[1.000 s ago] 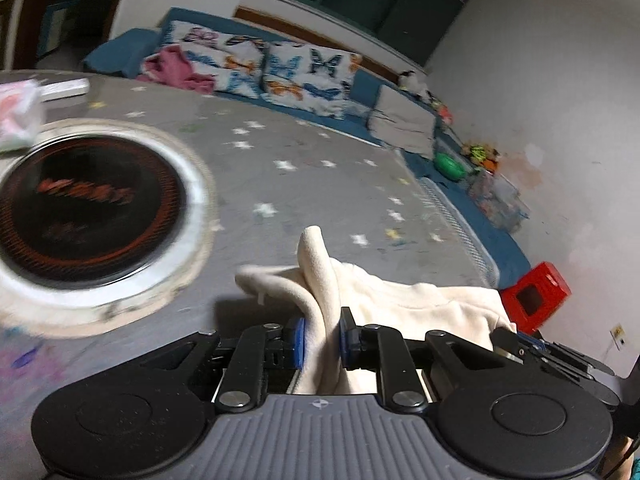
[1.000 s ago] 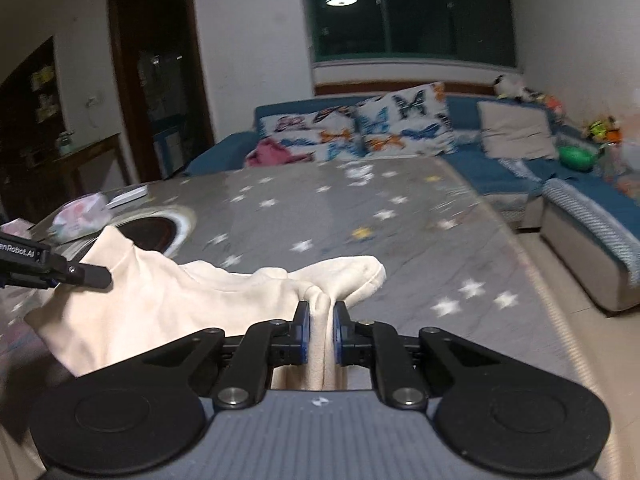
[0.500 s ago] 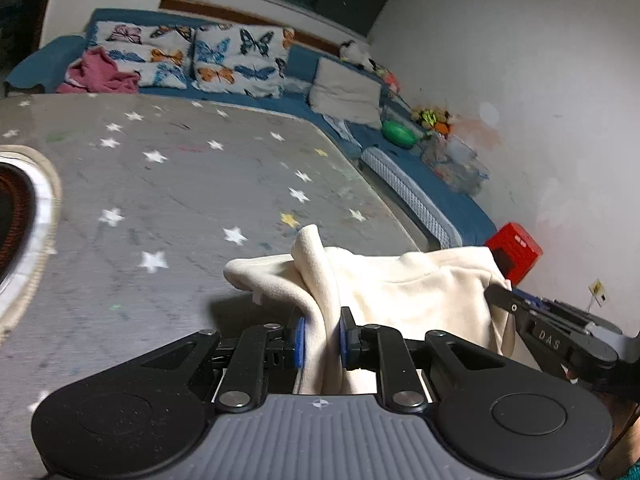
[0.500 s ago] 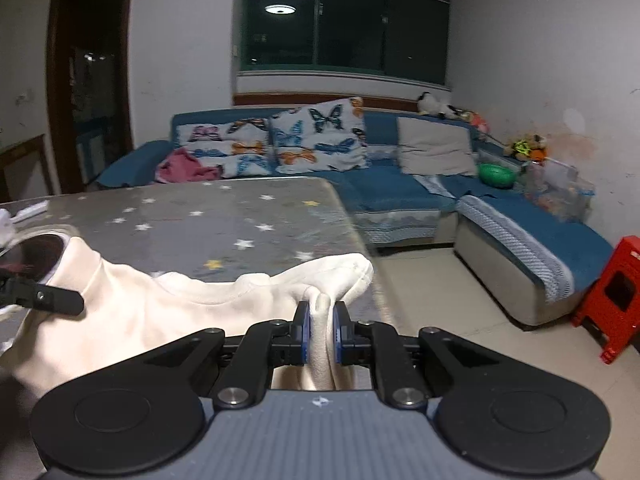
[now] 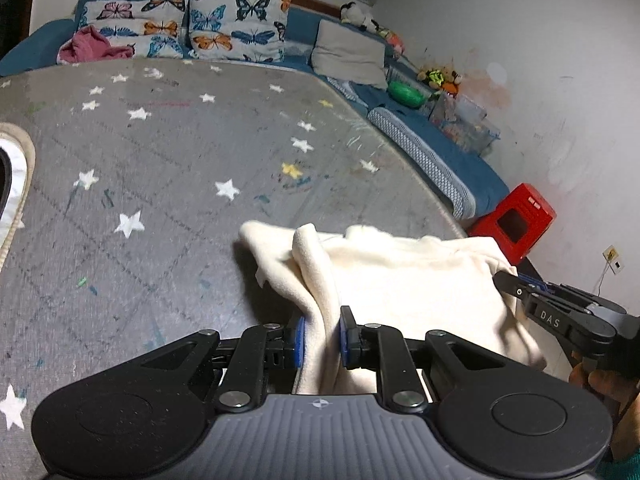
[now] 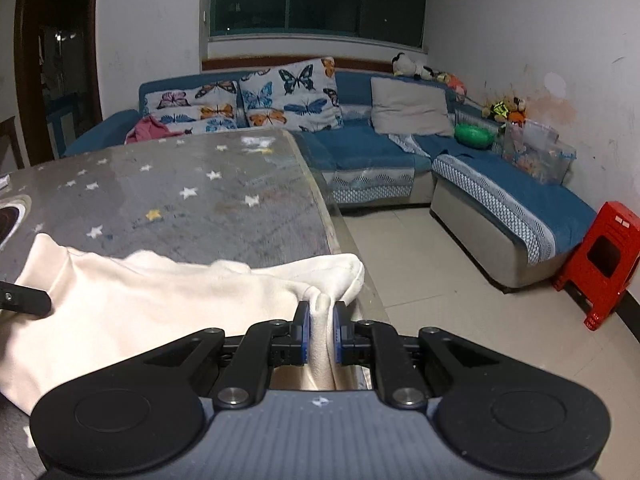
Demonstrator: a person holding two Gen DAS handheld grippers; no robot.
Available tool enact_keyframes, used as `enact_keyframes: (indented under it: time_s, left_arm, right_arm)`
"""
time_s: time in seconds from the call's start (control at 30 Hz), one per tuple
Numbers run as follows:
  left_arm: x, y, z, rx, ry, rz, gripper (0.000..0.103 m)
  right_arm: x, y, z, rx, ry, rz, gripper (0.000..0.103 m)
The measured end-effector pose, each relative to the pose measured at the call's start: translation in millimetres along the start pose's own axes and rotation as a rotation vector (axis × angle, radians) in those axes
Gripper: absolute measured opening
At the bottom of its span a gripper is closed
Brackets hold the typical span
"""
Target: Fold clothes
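Observation:
A cream fleece garment [image 5: 404, 276] is stretched between both grippers at the near right corner of the grey star-patterned table [image 5: 168, 168]. My left gripper [image 5: 322, 336] is shut on a bunched fold of one end. The right gripper [image 5: 516, 280] shows at that view's right edge, pinching the other end. In the right wrist view my right gripper [image 6: 320, 330] is shut on a corner of the garment [image 6: 152, 304], which hangs over the table [image 6: 208, 200] edge. The left gripper's fingertip [image 6: 24, 300] pokes in at the left.
A round cooktop ring [image 5: 14, 184] is set into the table at the left. Beyond the table a blue corner sofa [image 6: 384, 160] holds butterfly cushions and a pink cloth [image 5: 94, 46]. A red plastic stool [image 6: 604, 256] stands on the tiled floor by the wall.
Both grippers have carried the garment to the right, toward the table's right edge; the cooktop has slid almost out of the left view. The grips have not changed.

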State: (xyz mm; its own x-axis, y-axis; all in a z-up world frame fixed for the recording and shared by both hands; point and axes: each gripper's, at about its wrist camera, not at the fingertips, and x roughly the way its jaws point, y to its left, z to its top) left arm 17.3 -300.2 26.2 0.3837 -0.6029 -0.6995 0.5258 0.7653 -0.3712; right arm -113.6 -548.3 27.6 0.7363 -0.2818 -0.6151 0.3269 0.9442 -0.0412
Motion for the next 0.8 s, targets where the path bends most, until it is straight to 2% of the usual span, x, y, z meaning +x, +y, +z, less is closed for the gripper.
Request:
enact_keyframes:
  time_s: [0.27,0.43,0.5,0.67,0.8]
  left_arm:
    - [-7,9,-8,0.009,0.031,-0.020,0.018]
    - [-13,11,-7,0.028,0.023,0.005,0.028]
    - [-15,11,-6,0.035,0.018,0.013,0.028]
    - [-27,8,2,0.078,-0.034,0.054,0.027]
    - [-35,6,11,0.084,-0.070,0.047,0.027]
  right_arm:
    - [0,4,-10,-0.022,0.031,0.012,0.011]
    - [-5,7,-10,-0.038,0.041,0.015,0.013]
    - [-6,5,-9,-0.034,0.038,0.009,0.016]
    - [-15,-1,-3,-0.002,0.009,0.009,0.017]
    - [-22,3,3,-0.007,-0.023,0.031,0.019]
